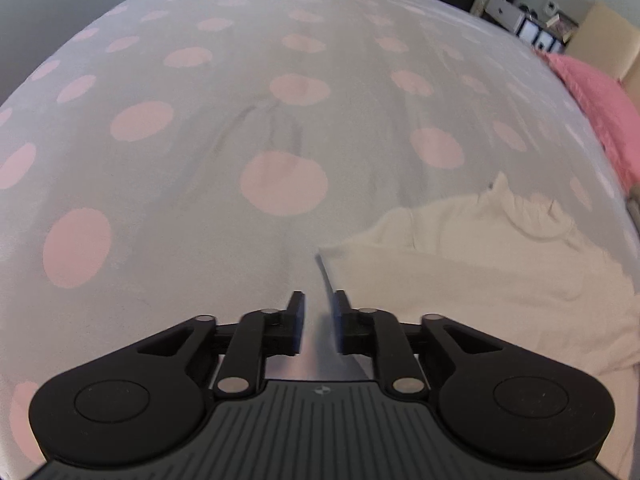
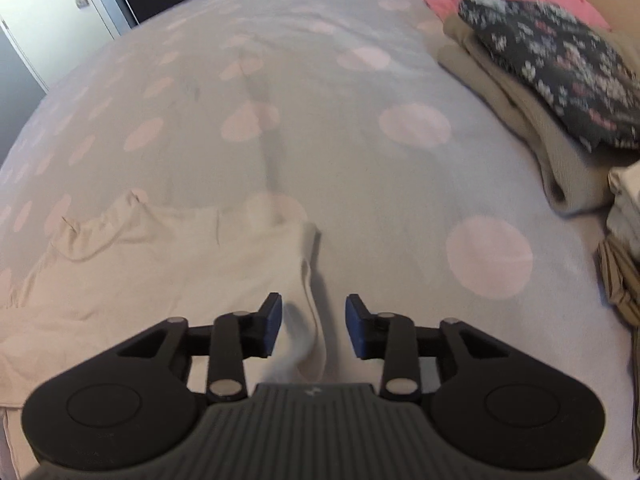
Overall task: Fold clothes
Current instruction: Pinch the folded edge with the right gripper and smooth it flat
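Note:
A cream garment [image 1: 480, 264] lies spread flat on a grey bedspread with pink dots [image 1: 200, 160]. Its left edge runs down to the right finger of my left gripper [image 1: 318, 300], which is open with only bedspread showing in the gap. In the right wrist view the same cream garment [image 2: 160, 264] covers the lower left, neckline toward the far left. A raised fold at its right edge lies between the blue pads of my right gripper [image 2: 312, 302]. That gripper is open, its pads clear of the cloth. The bedspread [image 2: 360, 180] stretches ahead of it.
Folded clothes are piled at the right: a dark floral piece [image 2: 560, 68] on beige ones [image 2: 520, 120], and more folded cloth [image 2: 624, 208] at the edge. A pink pillow [image 1: 596, 100] lies at the bed's right side. A door [image 2: 52, 0] and shelves [image 1: 532, 28] stand beyond the bed.

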The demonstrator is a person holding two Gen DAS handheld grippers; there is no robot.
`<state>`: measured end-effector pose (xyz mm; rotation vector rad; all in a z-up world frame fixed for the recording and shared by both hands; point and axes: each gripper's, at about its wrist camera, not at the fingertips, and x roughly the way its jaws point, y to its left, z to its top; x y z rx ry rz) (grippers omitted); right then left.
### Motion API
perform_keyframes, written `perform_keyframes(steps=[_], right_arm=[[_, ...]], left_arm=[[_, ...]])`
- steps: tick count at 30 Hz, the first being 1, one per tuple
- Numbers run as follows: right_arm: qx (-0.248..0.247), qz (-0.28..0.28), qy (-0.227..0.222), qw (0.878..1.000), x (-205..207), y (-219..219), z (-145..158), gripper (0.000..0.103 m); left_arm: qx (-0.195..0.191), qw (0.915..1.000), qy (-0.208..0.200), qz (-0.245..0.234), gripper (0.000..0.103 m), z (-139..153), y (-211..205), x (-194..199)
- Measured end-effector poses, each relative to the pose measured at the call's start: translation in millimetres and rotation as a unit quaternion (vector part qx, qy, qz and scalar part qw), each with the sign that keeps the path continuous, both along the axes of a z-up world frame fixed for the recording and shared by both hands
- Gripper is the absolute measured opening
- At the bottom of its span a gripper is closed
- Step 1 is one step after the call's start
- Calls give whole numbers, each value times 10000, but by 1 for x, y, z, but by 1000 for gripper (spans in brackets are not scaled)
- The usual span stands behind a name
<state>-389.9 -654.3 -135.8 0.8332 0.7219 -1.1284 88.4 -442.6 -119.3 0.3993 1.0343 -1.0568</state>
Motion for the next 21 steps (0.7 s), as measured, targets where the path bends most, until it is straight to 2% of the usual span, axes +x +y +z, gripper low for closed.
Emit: perform_keyframes(steps=[2,6,8,9,10,11,12,14,18,20,21], right_arm=[[-62,-56,-125,9999,2,-7,0,39],[-38,-54,-89,9999,16,-23,-10,38],[40,2,-72,10000,24,-29,-16,30],[71,36,-49,10000,26,-30,-17,17],[89,78,-2,9999,26,-30,-17,14],[108,120,45,9999,26,-29,-18,11],[90,131,86,9998,25,-29,-17,8],[-52,61,154,9998,19,-27,-12,7],[-97,6,332,9994,15,-22,-11,7],[-73,33,405,9991,12,-20,-11,11],[-77,43,437,9990,12,-20,-10,17]], left_arm=[[-131,9998,29,144,29,0,0,4],[-284,9991,83,289,37,-4,-6,7],[-336,9990,153,255,37,-7,-10,6],[-320,9992,153,207,37,-9,-13,4],[-260,9995,101,136,37,-12,-17,2],[-181,9998,10,43,26,-14,-20,-2],[-102,9999,-80,-51,9,-17,-24,-6],[-78,9996,-251,-144,3,-17,-28,-11],[-43,9983,-535,-237,2,-16,-32,-17],[14,9984,-502,-254,2,-15,-31,-15],[42,9985,-486,-262,3,-15,-30,-14]])
